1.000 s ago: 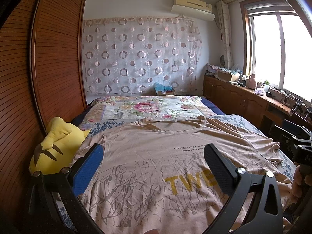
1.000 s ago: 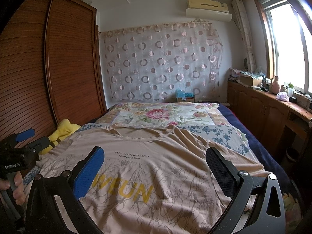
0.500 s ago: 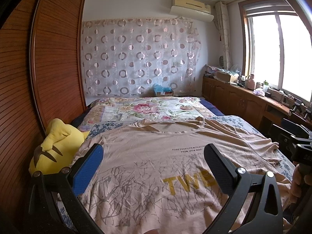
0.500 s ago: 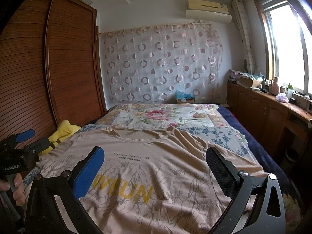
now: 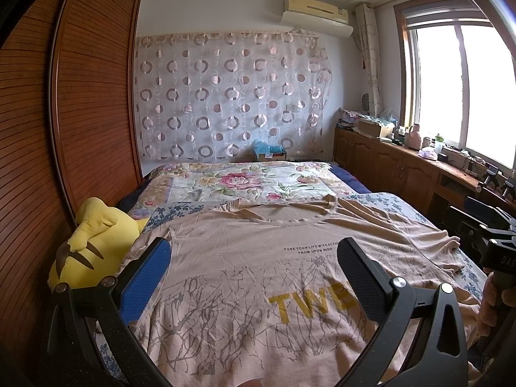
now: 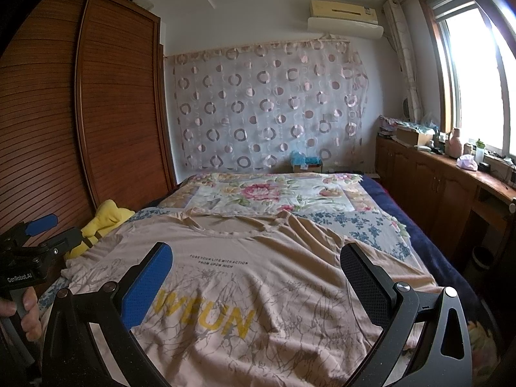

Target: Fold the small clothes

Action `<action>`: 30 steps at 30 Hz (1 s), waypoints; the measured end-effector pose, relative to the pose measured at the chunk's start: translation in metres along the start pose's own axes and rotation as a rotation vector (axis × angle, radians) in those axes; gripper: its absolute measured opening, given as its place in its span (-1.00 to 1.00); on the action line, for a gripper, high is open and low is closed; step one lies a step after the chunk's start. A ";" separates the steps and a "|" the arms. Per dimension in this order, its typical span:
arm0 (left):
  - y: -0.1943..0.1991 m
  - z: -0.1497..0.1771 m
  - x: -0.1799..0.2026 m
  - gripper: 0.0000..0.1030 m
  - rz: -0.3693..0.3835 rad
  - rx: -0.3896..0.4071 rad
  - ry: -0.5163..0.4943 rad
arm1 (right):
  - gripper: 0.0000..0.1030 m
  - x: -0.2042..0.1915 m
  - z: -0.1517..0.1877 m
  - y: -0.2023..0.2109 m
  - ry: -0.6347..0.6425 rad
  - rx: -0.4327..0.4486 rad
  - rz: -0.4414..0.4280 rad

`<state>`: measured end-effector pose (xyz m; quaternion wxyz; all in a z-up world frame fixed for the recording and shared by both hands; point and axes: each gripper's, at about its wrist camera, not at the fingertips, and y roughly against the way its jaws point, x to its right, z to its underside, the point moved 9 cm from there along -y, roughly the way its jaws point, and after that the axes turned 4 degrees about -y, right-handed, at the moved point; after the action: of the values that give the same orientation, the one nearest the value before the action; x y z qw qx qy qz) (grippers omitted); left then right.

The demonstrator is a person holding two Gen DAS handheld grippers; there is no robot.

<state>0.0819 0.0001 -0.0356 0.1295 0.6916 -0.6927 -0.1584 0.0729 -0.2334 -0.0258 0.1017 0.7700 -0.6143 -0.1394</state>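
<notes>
Barely anything has shifted: my left claw [image 5: 253, 277] and right claw [image 6: 256, 279] hover agape above the T-shirt [image 5: 245, 258]; folding unstarted.

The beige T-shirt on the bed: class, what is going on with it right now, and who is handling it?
A person holds a two-finger gripper in each hand above a beige T-shirt spread front side up on the bed, neckline pointing away. The left gripper and the right gripper are both open and hold nothing. No fold is visible yet; the right sleeve lies rumpled. A yellow plush toy sits at the shirt's left edge beside the wardrobe.
</notes>
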 end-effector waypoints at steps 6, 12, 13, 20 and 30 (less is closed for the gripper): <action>0.000 0.000 0.000 1.00 0.000 0.000 0.000 | 1.00 0.000 0.000 0.000 0.000 0.000 0.000; 0.000 0.000 0.000 1.00 0.000 0.002 0.000 | 1.00 -0.001 0.000 0.000 0.000 0.001 0.000; 0.000 0.000 0.000 1.00 0.001 0.002 0.001 | 1.00 -0.001 0.000 -0.001 0.001 0.001 0.000; -0.001 0.001 0.000 1.00 0.003 -0.003 -0.001 | 1.00 -0.001 0.000 -0.001 -0.001 0.001 -0.002; -0.010 0.003 -0.017 1.00 0.007 -0.091 -0.019 | 1.00 -0.016 0.018 -0.021 0.026 -0.075 -0.078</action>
<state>0.0895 0.0174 -0.0419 0.1546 0.6809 -0.6886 -0.1957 0.0828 -0.2127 -0.0483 0.1329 0.7908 -0.5766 -0.1561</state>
